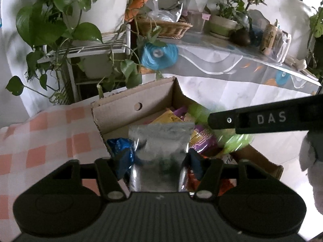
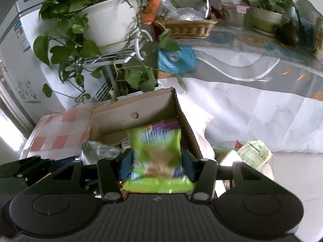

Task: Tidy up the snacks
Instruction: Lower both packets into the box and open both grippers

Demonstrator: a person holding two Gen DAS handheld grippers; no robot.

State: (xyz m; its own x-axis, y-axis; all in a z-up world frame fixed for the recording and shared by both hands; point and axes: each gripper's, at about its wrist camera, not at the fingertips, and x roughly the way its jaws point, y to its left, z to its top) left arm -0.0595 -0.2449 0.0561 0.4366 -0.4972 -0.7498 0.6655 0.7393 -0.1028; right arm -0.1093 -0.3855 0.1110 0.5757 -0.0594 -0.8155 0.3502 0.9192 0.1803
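An open cardboard box [image 1: 119, 109] stands on a pink-checked cloth and holds several snack packets, purple, yellow and blue. My left gripper [image 1: 159, 161] is shut on a silver foil packet [image 1: 161, 141] and holds it over the box's near side. My right gripper [image 2: 156, 161] is shut on a green snack bag [image 2: 157, 153] above the same box [image 2: 129, 109]. The right gripper also shows in the left wrist view as a black bar [image 1: 262, 119] over the green bag [image 1: 232, 139]. The silver packet shows at the left in the right wrist view [image 2: 94, 151].
A white plant stand with a trailing green plant [image 1: 60, 20] stands behind the box. A table with a wicker basket [image 1: 167, 27], pots and jars runs to the right. A blue tape roll [image 1: 159, 54] hangs at its edge. More packets [image 2: 254, 153] lie right of the box.
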